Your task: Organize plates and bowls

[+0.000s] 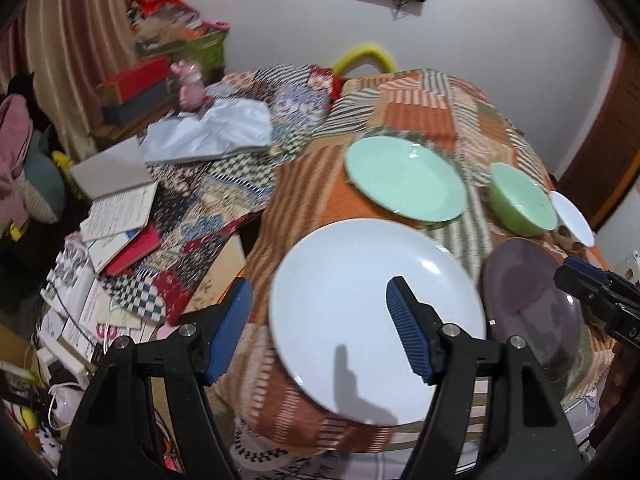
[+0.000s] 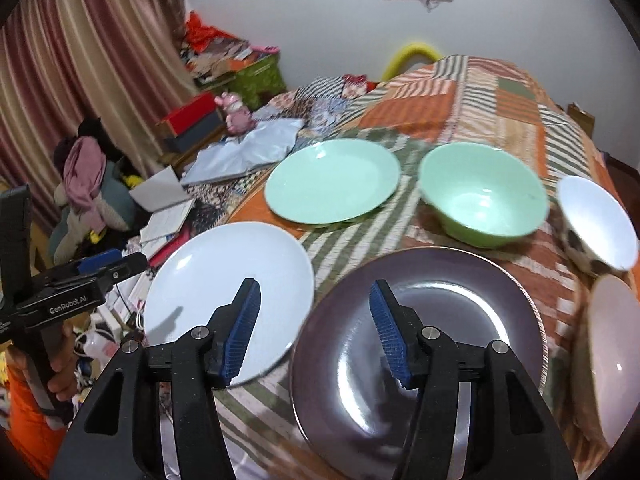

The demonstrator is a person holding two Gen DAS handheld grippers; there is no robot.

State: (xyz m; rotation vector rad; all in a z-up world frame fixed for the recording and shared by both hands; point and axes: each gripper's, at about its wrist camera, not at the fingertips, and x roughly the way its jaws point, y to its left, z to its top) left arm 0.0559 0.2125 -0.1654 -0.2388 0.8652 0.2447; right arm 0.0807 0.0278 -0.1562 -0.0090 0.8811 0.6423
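On the patchwork cloth, a white plate [image 1: 352,264] lies nearest in the left wrist view. My left gripper [image 1: 319,284] hangs open above its left rim, with nothing between the pads. Beside it lies a dark purple plate [image 2: 440,300]; my right gripper [image 2: 315,283] is open over its left edge, holding nothing. Farther back are a mint plate [image 2: 332,180] and a green bowl [image 2: 484,196]. A white bowl [image 2: 596,220] with a patterned outside sits at the far right. A pale pink bowl [image 2: 612,352] is cut off by the right edge.
The table's left edge drops off just left of the white plate [image 2: 224,264]. Below it lie a lower quilted surface with open books [image 1: 120,208] and a grey plastic bag [image 1: 212,132]. A yellow chair back [image 2: 412,54] stands behind the table. A hand holds the left gripper [image 2: 112,264].
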